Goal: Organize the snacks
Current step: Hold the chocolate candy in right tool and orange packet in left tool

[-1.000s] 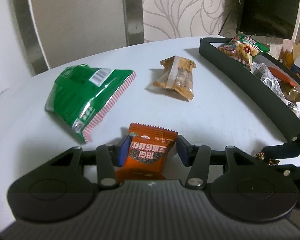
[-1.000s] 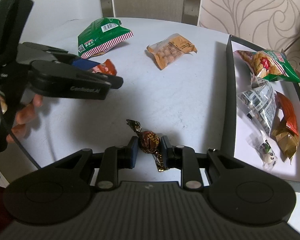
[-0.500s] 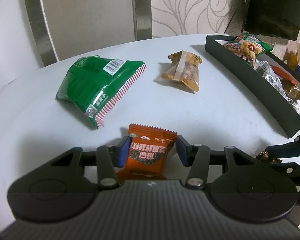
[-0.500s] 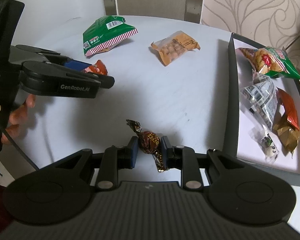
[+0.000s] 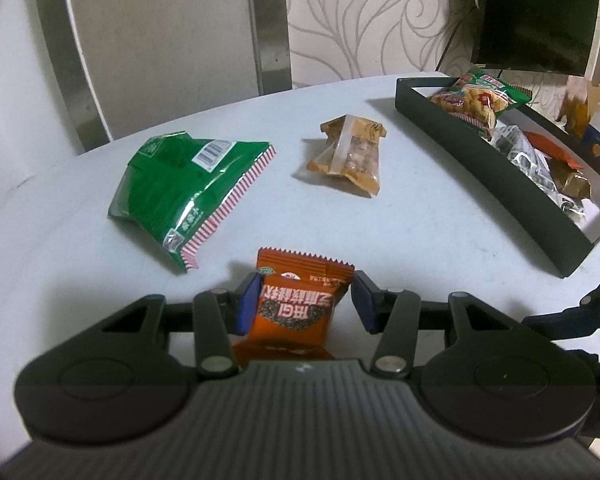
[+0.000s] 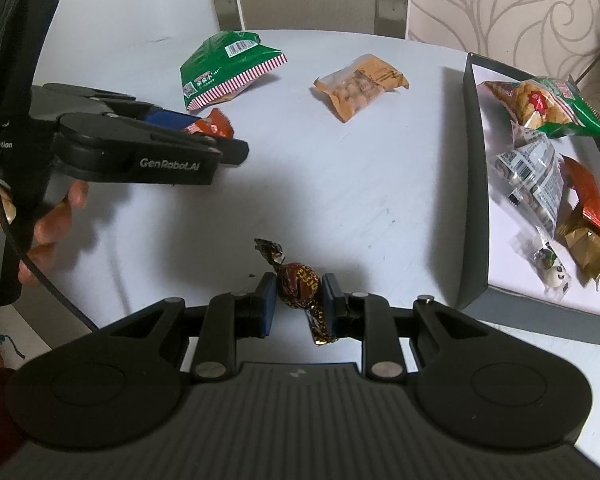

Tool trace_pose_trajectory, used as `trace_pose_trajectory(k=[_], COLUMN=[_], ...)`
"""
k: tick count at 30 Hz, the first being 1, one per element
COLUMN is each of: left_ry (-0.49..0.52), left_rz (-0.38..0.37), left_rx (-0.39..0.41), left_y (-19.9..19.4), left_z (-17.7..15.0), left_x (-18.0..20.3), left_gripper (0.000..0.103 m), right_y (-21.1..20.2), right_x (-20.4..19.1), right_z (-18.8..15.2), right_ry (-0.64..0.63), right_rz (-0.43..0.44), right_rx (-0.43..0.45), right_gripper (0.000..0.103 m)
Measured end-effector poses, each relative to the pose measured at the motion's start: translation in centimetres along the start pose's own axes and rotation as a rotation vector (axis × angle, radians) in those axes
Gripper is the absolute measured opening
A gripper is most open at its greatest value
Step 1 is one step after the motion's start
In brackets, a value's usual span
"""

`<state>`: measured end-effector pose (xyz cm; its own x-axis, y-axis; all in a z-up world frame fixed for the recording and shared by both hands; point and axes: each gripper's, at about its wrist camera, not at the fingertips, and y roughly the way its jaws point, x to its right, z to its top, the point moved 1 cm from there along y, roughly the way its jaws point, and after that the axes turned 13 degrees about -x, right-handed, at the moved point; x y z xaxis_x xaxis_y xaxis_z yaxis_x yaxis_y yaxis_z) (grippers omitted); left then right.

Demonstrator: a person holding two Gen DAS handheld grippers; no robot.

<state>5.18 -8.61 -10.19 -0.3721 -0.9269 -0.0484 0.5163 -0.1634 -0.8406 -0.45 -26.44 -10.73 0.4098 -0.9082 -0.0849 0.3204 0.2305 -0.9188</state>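
The white round worktop [image 6: 340, 184] carried everything. Along its right edge sat a dark-walled tray [image 6: 474, 184] with a white floor, holding a green-and-red snack bag [image 6: 548, 106], a clear barcoded packet [image 6: 534, 178], an orange-and-gold packet [image 6: 588, 220] and a small clear sachet [image 6: 550, 266]. Toward the far side of the worktop lay a green bag with a red-striped edge [image 5: 188, 192], and well apart to its right a tan packet of nuts [image 5: 350, 154], both outside the tray. The left tongs [image 5: 305, 304] were clenched on an orange sachet [image 5: 296, 308], held above the worktop. The right tongs [image 6: 298, 300] gripped a brown foil-wrapped candy [image 6: 298, 284] between their blue pads, its twisted ends sticking out front and back, left of the tray's near corner.
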Motion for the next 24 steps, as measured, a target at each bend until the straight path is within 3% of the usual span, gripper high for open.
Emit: trace_pose_trajectory(k=[24], left_ry=[0.022], left_rz=[-0.007], left_rx=[0.010], left_y=[0.1], left_z=[2.4], left_x=[1.2], left_gripper=[0.052], right_y=[-2.3], right_x=[1.6], right_z=[0.9], right_ry=[0.040], right_rz=[0.021], right_rx=[0.065], right_gripper=[0.028])
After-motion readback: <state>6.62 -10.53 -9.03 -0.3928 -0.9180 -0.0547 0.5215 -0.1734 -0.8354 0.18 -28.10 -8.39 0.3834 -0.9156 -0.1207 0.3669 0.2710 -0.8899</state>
